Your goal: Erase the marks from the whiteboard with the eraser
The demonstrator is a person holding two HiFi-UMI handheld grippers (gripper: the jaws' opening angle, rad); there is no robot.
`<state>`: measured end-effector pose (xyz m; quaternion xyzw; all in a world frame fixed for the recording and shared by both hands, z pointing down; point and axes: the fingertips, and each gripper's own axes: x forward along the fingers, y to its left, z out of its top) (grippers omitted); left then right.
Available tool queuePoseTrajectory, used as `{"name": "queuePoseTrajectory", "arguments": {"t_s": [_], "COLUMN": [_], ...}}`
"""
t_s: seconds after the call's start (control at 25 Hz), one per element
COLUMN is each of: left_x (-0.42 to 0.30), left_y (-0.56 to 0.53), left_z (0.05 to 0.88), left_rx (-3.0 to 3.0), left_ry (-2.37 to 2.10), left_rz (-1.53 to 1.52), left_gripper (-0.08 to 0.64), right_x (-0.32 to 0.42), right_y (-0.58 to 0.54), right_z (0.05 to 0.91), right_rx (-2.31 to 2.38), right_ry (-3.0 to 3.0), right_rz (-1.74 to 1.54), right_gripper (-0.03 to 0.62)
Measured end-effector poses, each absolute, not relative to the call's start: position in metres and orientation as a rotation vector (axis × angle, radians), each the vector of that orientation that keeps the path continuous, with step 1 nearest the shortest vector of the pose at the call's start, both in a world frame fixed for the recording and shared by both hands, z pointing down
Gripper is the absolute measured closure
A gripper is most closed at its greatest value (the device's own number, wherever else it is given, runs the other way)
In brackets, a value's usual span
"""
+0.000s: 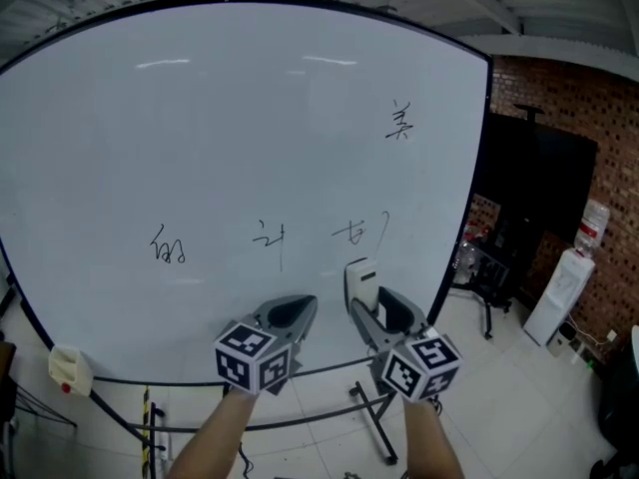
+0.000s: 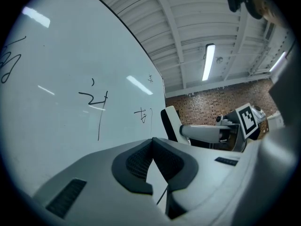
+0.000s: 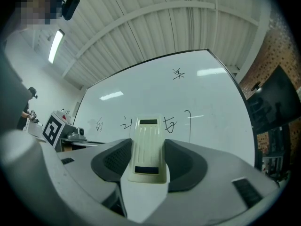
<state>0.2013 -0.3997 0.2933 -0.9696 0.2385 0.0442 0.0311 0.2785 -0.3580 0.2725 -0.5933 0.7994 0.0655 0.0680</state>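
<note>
1. Plainly, the whiteboard (image 1: pixel 200 118) fills the space ahead of and above both tools. All of its writing is intact, so I judge that the wiping has not begun and the step in hand is bringing the eraser up to the board.
2. The right hand-held gripper (image 1: pixel 371 313) is clamped on the eraser, one jaw on each long side, and points up at the lower part of the board.
3. The left hand-held gripper (image 2: pixel 151 147) sits just to the left of the right one. Its jaws are closed tip to tip with nothing between them, and it has no part in the work at present.
4. The eraser (image 3: pixel 148 147) stands upright out of the right jaws. From the left gripper view it appears to be held short of the board, not pressed on it.
5. The nearest mark (image 1: pixel 357 232) is just above the eraser, the middle mark (image 1: pixel 270 238) is up and to its left, and the far-left mark (image 1: pixel 168 245) lies beyond the left tool. The top mark (image 1: pixel 399 121) is well above.
6. The next move calls for turning the eraser's felt face flat to the board. It then needs to be pressed on at the nearest mark and swept leftward, with a long reach up for the top one.
</note>
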Motion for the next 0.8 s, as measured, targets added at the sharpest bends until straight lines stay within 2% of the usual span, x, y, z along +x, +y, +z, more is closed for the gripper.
{"name": "queuePoseTrajectory", "arguments": {"t_s": [0.8], "left_x": [0.1997], "left_y": [-0.3938], "left_z": [0.2948], "left_rx": [-2.992], "left_ry": [0.716], "left_rz": [0.127], "left_gripper": [0.556], "right_x": [0.2751], "right_y": [-0.3562], "right_z": [0.2758], "right_rx": [-1.811], "right_ry": [2.417], "right_rz": [0.205], "right_gripper": [0.363]}}
